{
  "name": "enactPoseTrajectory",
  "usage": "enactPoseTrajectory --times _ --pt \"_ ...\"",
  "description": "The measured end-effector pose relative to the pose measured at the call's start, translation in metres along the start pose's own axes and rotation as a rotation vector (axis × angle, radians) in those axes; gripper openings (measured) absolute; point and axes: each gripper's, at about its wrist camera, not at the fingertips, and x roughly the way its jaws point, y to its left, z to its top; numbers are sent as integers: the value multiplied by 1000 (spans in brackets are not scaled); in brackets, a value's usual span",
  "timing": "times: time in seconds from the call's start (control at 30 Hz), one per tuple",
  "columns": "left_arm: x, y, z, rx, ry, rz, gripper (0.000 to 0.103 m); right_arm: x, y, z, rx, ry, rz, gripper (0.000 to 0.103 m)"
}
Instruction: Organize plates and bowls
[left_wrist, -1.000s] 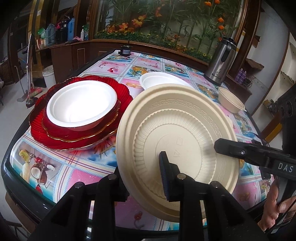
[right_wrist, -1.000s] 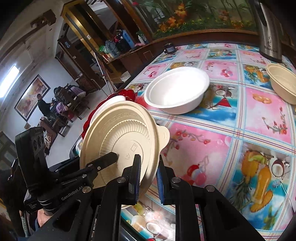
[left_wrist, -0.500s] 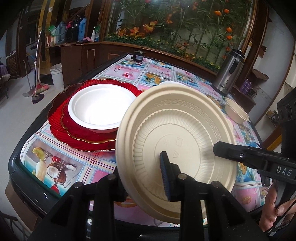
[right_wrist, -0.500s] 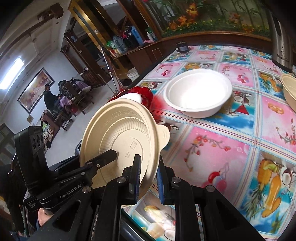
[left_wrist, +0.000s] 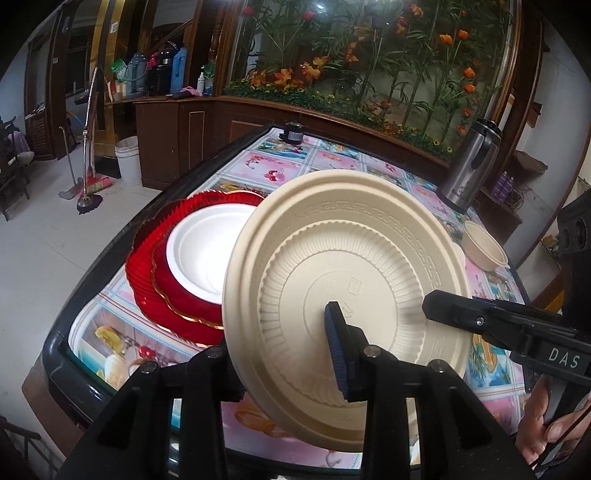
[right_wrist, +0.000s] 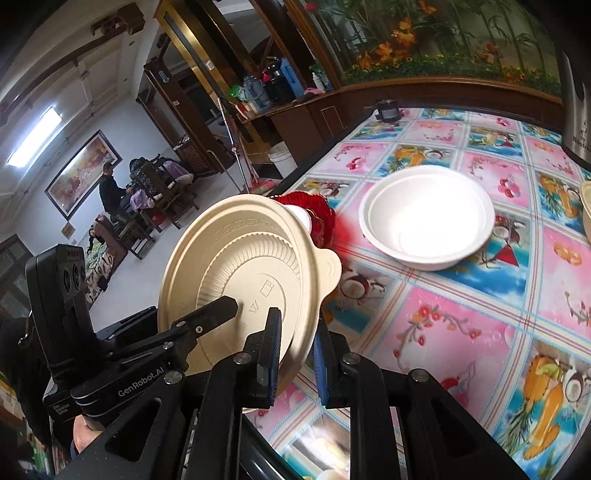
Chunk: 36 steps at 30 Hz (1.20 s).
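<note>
Both grippers are shut on one beige plastic plate (left_wrist: 343, 295), held upright on edge above the table's near edge, its ribbed underside toward both cameras. My left gripper (left_wrist: 288, 354) clamps its lower rim; my right gripper (right_wrist: 295, 350) clamps the rim from the other side (right_wrist: 243, 280). Behind the plate, a white plate (left_wrist: 203, 254) lies on stacked red scalloped plates (left_wrist: 147, 273). A white bowl (right_wrist: 428, 218) stands mid-table. A beige bowl (left_wrist: 484, 247) stands at the far right.
A steel thermos jug (left_wrist: 469, 162) stands at the table's far right, a small dark jar (left_wrist: 293, 133) at the far edge. The table (right_wrist: 461, 317) has a fruit-pattern cloth. Wooden cabinets, a planter, a mop and a bucket lie beyond.
Both grippers have lifted and drawn back with the beige plate, so the table looks farther and lower. The red stack and white bowl have not moved.
</note>
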Motion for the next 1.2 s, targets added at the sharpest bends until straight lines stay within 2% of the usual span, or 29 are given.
enactPoseTrajectory --times 0.23,0.4,0.57,0.9,0.97,1.03,1.1,1.17,1.2 --pt "1 19 30 -14 -11 58 33 18 10 30 -6 -13 32 18" --pt "15 50 47 -79 22 67 33 43 22 47 -13 -9 32 18" --pt "42 73 52 -125 67 83 33 78 25 57 -9 19 -3 18" --pt "71 78 56 -152 103 97 33 114 12 61 33 71 -60 19" --pt "71 80 55 -157 94 83 40 117 12 62 30 67 -71 19" --pt "69 80 55 -154 80 79 62 116 13 62 22 57 -67 21" --pt "64 82 55 -164 58 77 74 111 16 61 16 40 -79 31" --pt "58 84 54 -183 40 62 75 102 15 61 19 14 -76 45" --pt "54 85 53 -193 40 57 75 97 14 60 24 4 -74 46"
